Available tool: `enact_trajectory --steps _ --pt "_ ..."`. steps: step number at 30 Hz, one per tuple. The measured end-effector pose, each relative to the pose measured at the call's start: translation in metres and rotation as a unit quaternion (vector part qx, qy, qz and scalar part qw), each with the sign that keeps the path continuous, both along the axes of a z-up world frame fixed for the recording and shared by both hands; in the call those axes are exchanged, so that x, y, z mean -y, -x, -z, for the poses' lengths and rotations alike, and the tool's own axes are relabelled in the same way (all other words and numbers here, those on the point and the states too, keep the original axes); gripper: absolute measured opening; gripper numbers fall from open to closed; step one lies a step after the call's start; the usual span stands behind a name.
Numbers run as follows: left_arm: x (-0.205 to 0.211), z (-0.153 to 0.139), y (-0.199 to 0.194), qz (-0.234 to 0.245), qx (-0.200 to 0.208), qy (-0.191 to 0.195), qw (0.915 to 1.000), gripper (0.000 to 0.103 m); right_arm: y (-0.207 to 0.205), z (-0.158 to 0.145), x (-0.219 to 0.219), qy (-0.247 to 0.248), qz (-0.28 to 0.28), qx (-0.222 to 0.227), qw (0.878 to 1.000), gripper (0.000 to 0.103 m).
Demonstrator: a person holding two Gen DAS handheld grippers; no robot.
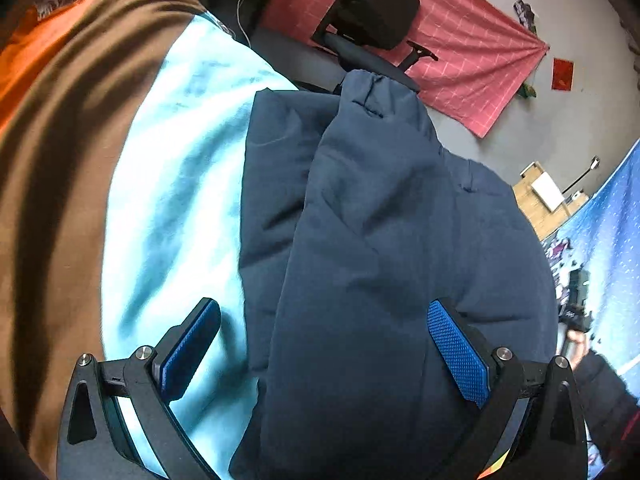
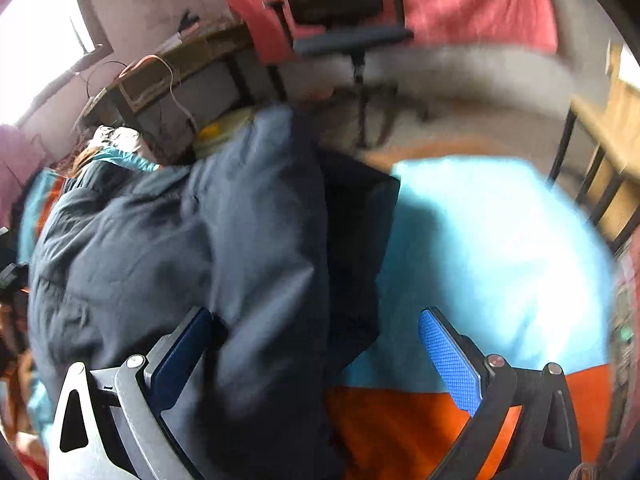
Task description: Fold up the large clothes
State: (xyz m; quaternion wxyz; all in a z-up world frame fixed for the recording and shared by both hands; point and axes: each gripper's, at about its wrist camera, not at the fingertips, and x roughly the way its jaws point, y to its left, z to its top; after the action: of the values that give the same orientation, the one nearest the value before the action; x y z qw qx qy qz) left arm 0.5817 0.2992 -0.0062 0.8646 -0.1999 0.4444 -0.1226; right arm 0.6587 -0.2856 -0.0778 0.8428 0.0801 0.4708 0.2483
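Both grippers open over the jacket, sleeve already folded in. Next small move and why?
Probably lower the left gripper and close on the navy jacket's near edge. Both grippers are open and hold nothing; the sleeve already lies across the body, and the right gripper view is blurred, likely mid-motion.

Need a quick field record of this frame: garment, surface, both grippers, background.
garment: dark blue padded jacket, partly folded, sleeve laid over the body
surface: light blue sheet with brown and orange cloth beside it
left gripper: open, jacket between the fingers, not clamped
right gripper: open, over the jacket edge; view blurred
background: black office chair, pink cloth on the wall
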Motion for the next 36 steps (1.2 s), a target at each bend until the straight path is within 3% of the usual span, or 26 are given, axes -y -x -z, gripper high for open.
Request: enact_trajectory --steps 3,5,8,14,18,20,22,27,29,30,33,36 --pt "-0.008 0.006 -0.007 -0.001 -0.009 0.039 0.9992 0.102 -0.014 0.017 0.004 -0.054 -0.004 -0.040 0.998 0.103" --pt "-0.013 0.008 -0.012 0.004 -0.011 0.050 0.9987 0.102 -0.025 0.040 0.006 -0.111 -0.013 -0.090 0.990 0.103" --pt "-0.019 0.007 -0.021 0.011 -0.010 0.057 0.9982 0.102 -0.030 0.054 0.011 -0.159 -0.012 -0.094 0.983 0.103" --pt "-0.024 0.006 -0.031 0.023 -0.001 0.060 0.9979 0.102 -0.033 0.055 0.004 -0.181 -0.047 -0.101 0.977 0.103" --pt "-0.022 0.006 -0.030 0.031 0.005 0.064 0.9975 0.102 -0.032 0.048 -0.011 -0.223 -0.095 -0.110 0.964 0.103" --pt "-0.016 0.007 -0.026 0.035 0.005 0.065 0.9973 0.100 -0.037 0.052 -0.020 -0.199 -0.095 -0.121 0.968 0.103" --pt "-0.011 0.004 -0.024 0.038 0.007 0.064 0.9972 0.098 -0.041 0.060 -0.019 -0.219 -0.084 -0.145 0.961 0.103" --pt "0.001 -0.004 -0.022 0.032 0.008 0.036 0.9988 0.076 -0.038 0.060 -0.018 -0.227 -0.057 -0.155 0.960 0.103" --pt "0.008 -0.005 -0.018 0.028 0.011 0.029 0.9991 0.059 -0.035 0.058 -0.017 -0.226 -0.046 -0.157 0.960 0.103" --pt "0.009 -0.008 -0.015 0.025 0.015 0.022 0.9993 0.055 -0.033 0.056 -0.017 -0.224 -0.041 -0.155 0.961 0.103" --pt "0.022 -0.015 -0.012 0.020 0.017 -0.005 0.9997 0.041 -0.012 0.052 -0.003 -0.220 -0.034 -0.140 0.965 0.092" --pt "0.037 -0.023 -0.003 0.010 0.024 -0.037 0.9990 0.030 0.001 0.033 0.000 -0.207 -0.025 -0.108 0.972 0.071"
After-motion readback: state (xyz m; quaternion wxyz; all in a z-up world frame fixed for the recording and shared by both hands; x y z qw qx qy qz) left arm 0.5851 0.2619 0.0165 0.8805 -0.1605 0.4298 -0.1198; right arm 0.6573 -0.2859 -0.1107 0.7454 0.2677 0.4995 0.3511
